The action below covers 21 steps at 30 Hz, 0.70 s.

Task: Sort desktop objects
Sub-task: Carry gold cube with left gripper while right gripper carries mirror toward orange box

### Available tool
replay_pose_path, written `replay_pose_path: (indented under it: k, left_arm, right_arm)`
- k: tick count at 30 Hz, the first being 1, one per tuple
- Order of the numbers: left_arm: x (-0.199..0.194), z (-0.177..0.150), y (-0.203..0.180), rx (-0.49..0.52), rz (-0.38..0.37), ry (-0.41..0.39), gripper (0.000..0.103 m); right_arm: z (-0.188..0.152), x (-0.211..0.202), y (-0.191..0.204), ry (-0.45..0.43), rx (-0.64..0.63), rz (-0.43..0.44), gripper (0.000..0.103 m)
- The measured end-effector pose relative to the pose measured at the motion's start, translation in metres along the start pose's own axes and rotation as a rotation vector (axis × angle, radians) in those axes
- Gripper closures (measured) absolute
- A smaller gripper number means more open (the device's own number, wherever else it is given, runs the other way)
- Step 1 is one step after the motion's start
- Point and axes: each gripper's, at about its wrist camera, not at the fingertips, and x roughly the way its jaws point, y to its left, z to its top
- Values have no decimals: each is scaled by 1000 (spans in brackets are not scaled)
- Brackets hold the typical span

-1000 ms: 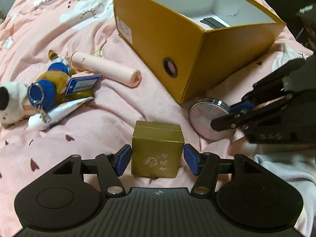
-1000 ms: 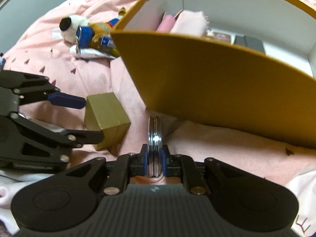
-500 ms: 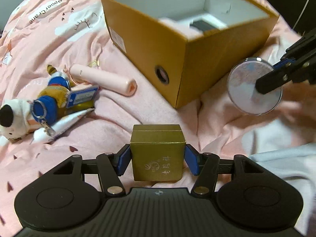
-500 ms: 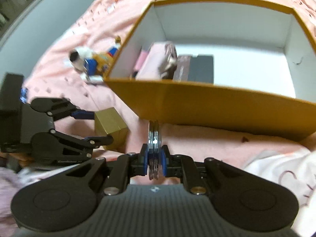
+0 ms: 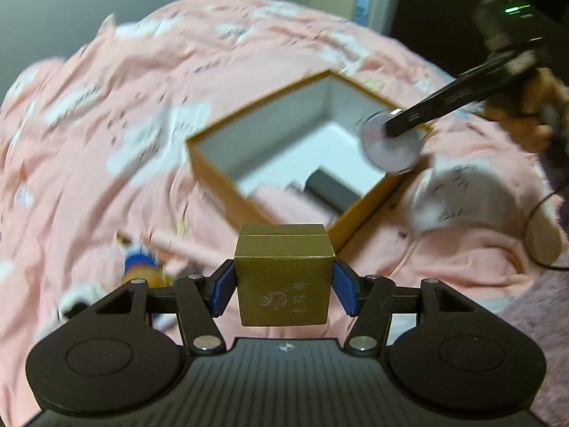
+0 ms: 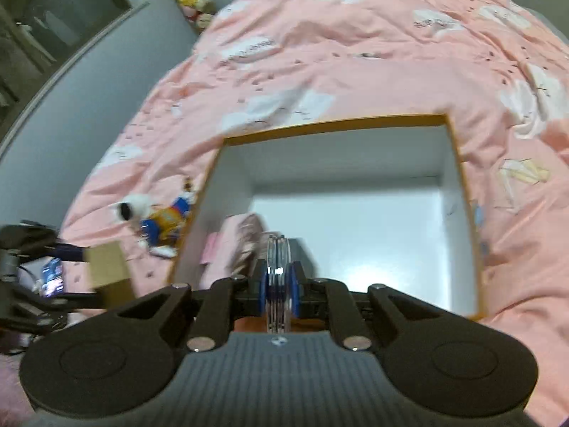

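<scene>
My left gripper (image 5: 283,290) is shut on a small gold box (image 5: 283,279) with printed characters, held in the air short of the near corner of an open yellow carton (image 5: 213,174). My right gripper (image 6: 278,286) is shut on a round silver compact mirror (image 6: 277,277), seen edge-on, above the near wall of the carton (image 6: 462,192). In the left wrist view the mirror (image 5: 391,142) hangs over the carton's right corner. From the right wrist view the gold box (image 6: 108,267) and the left gripper (image 6: 76,273) show at far left. Inside the carton lie a dark flat item (image 5: 330,192) and pink things (image 6: 231,238).
A plush dog toy (image 6: 156,215) with a blue and orange outfit lies on the pink bedspread (image 6: 355,53) left of the carton. A pink tube (image 5: 192,249) rests near it, blurred. A person's hand (image 5: 526,114) holds the right gripper. A black cable (image 5: 533,227) runs at right.
Both grippers rose off the bedspread with their loads. The gold box left the cloth, and the mirror moved from beside the carton to above its opening. The carton's inside now shows from above.
</scene>
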Motion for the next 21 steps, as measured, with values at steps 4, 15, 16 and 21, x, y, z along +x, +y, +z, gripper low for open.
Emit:
replay_pose_path:
  k: [4, 15, 16, 21]
  left_arm:
    - [8, 32, -9, 68, -27, -18, 36]
    - [61, 99, -6, 116, -45, -28, 35]
    - [68, 103, -5, 115, -50, -20, 36]
    - [85, 112, -1, 110, -75, 5, 35]
  right_arm:
    - [18, 19, -20, 33, 36, 4, 89]
    - [36, 99, -49, 187, 87, -17, 89]
    - [35, 107, -52, 206, 98, -16, 89]
    - [29, 133, -67, 263, 159, 19, 89]
